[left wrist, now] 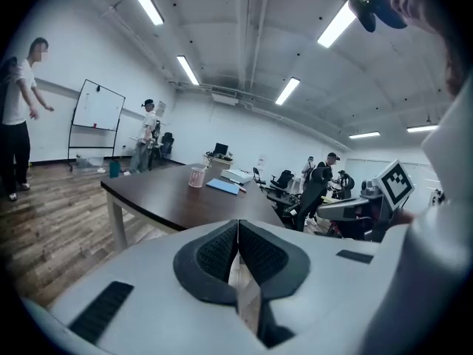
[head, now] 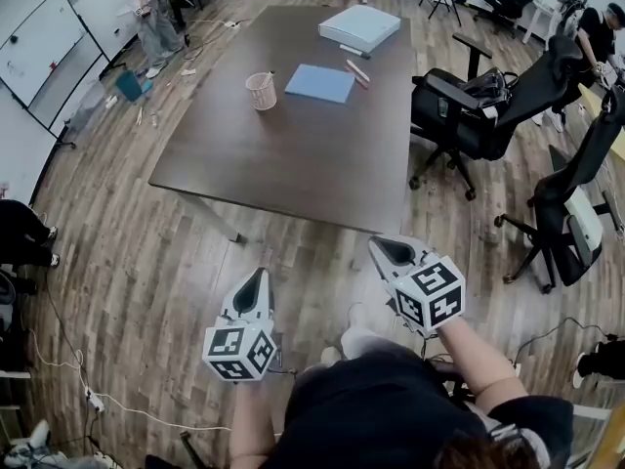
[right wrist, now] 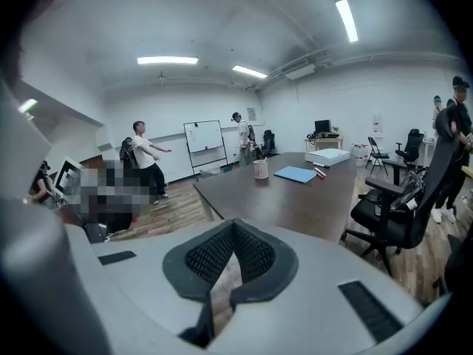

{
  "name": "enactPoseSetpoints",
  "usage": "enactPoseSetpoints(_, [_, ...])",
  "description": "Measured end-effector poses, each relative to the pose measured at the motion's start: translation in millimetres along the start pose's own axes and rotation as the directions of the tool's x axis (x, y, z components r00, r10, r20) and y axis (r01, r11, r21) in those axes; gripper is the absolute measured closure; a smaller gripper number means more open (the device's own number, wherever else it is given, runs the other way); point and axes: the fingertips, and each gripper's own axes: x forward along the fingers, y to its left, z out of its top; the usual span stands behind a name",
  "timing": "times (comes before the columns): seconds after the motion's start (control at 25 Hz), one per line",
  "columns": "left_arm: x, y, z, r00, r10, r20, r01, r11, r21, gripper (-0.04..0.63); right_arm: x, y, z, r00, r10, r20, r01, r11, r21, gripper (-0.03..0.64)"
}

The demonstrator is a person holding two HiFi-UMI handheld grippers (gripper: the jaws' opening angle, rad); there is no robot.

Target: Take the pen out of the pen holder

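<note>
Pen holder: small pinkish mesh cup [head: 261, 90], round, open top, standing upright on the far left part of the table; its contents are too small to tell.
Table: large dark brown wooden table [head: 293, 164], smooth matte top, rounded corners.
Also on table: flat light-blue folder [head: 319, 83] just right of the cup; slim pink pen [head: 357, 71] lying flat at the folder's right edge; white rectangular box [head: 359, 25] farther back.
Left claw: grey plastic left gripper [head: 256, 279], black ribbed pads pressed together with nothing between them.
Right claw: matching right gripper [head: 389, 252], pads meeting at the tips, empty.
Cup vs claws: well apart; both claws are near the person over the wood-plank floor [head: 146, 262], short of the table's near edge, with the cup far ahead.
</note>
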Motion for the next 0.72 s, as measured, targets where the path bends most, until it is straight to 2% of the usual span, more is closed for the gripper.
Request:
enactPoseSetpoints(0.24, [64, -21, 20, 0.999, -0.038, 0.007, 0.038, 0.999, -0.007, 0.568, 22, -45, 12, 0.999, 0.048, -0.008, -0.048, 0.999, -0.019, 0.601])
enactPoseSetpoints(0.44, [106, -31, 34, 1.0, -0.008, -0.022, 0.009, 0.999, 0.051, 0.566, 36, -73, 22, 0.995, 0.097, -0.005, -0.097, 0.995, -0.011, 0.601])
enactPoseSetpoints(0.72, [144, -40, 50, 0.999, -0.005, -0.043, 0.008, 0.997, 0.082, 0.566, 57, -104, 28, 0.992, 0.124, -0.004, -0.124, 0.992, 0.012, 0.601])
